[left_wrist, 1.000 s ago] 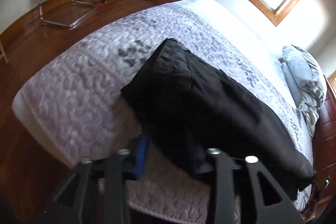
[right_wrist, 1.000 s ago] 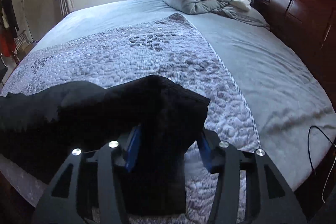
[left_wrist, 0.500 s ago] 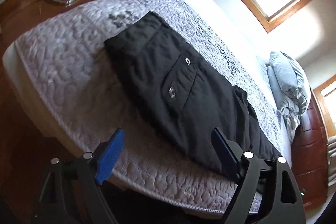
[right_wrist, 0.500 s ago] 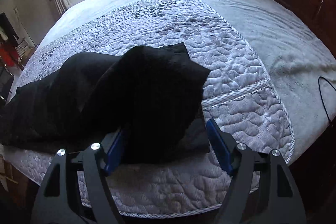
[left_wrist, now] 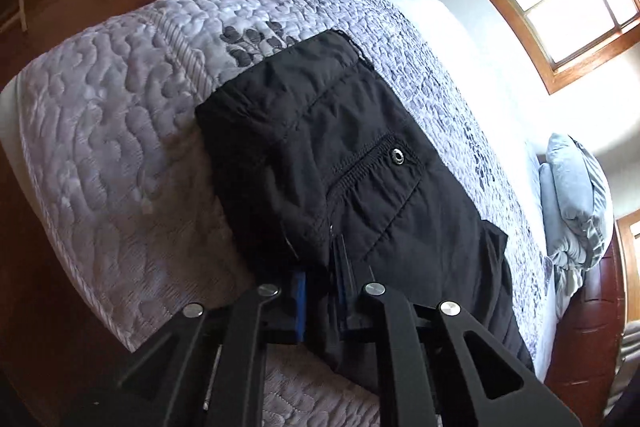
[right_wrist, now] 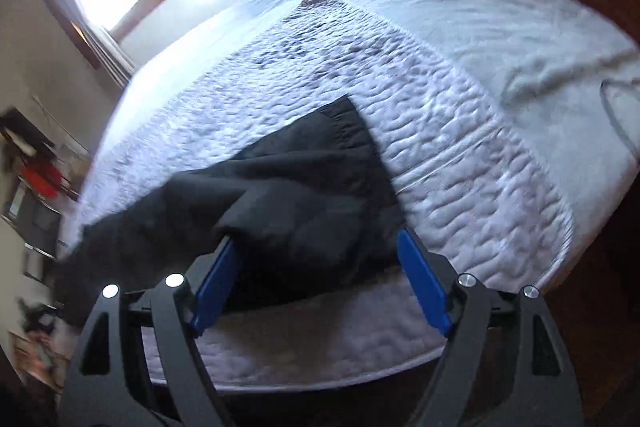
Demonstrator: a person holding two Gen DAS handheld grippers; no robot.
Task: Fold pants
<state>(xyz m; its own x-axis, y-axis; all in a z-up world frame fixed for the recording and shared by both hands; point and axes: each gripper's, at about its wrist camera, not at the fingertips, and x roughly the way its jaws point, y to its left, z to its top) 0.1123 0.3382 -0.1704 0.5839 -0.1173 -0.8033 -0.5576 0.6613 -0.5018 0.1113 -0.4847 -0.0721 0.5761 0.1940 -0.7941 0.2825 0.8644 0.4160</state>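
Half a second ago the left claw (left_wrist: 320,291) stood wide before the pants (left_wrist: 360,167); now it is pinched narrow on their near edge at the waist end. Right claw (right_wrist: 320,279) gapes wide, empty, cloth between its blue pads (right_wrist: 424,287). Pants lie along the bed's (left_wrist: 112,131) foot edge, long axis running left to right, so the left claw is placed to carry the waist toward the hems.

The left matte-black, angular plastic tongs (left_wrist: 320,297) are showing blue rubbery finger pads (left_wrist: 299,301) and round silver screws. The right matte-black tongs (right_wrist: 320,281) are wearing matching blue pads (right_wrist: 422,287), triangular cut-outs and silver screws.
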